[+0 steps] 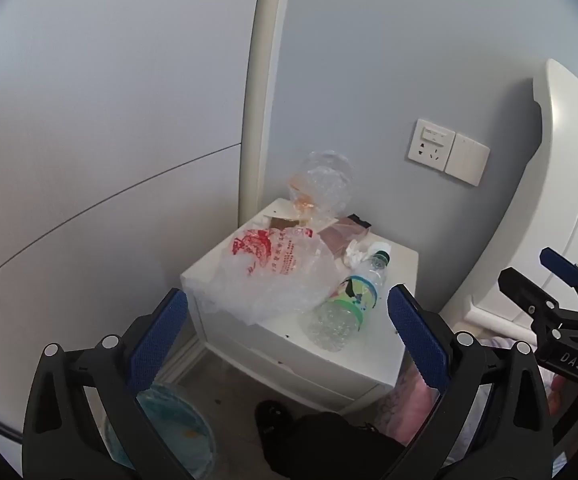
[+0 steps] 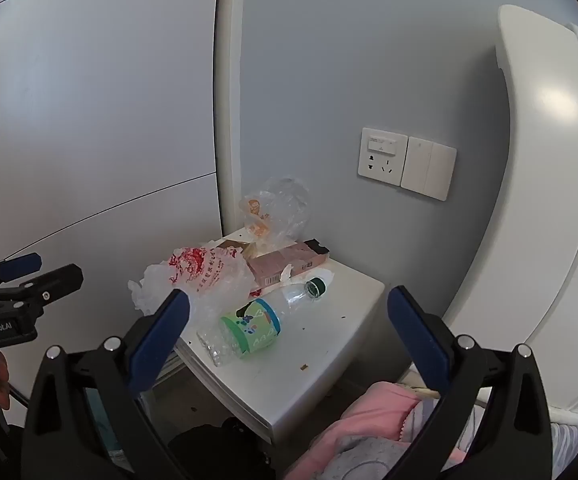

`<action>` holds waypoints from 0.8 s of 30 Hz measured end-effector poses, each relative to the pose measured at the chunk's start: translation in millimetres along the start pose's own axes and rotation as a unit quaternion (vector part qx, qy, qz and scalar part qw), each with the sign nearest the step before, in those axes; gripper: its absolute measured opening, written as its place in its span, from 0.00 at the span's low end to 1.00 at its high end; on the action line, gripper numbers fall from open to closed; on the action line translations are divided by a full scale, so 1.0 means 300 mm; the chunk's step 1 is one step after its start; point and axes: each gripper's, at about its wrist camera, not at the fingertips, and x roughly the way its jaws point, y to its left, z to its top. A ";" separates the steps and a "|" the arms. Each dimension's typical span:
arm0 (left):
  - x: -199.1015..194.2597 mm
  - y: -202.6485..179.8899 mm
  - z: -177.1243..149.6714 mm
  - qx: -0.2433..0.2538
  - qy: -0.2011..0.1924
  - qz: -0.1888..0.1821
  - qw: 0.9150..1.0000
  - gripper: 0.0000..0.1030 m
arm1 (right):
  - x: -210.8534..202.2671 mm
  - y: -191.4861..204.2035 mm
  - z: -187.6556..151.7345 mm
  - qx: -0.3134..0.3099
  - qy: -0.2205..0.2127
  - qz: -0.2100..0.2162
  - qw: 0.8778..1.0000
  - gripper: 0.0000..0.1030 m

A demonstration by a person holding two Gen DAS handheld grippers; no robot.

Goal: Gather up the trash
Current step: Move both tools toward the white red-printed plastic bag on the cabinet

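A crushed plastic bottle point(image 2: 257, 320) lies on its side on the white nightstand point(image 2: 329, 344), its green-capped neck pointing toward the back wall and its base toward the front edge, beside a crumpled plastic bag point(image 2: 205, 276). The left gripper point(image 1: 289, 332) and the right gripper point(image 2: 289, 328) hover short of it, fingers spread wide, holding nothing.

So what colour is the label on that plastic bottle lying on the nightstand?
The plastic bottle wears a mostly green label with a blue top band, clearest in the right wrist view.
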 end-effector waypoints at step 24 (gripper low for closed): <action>-0.026 -0.012 0.013 0.054 -0.023 0.028 0.998 0.94 | -0.001 0.006 0.002 0.003 0.000 0.003 1.000 0.94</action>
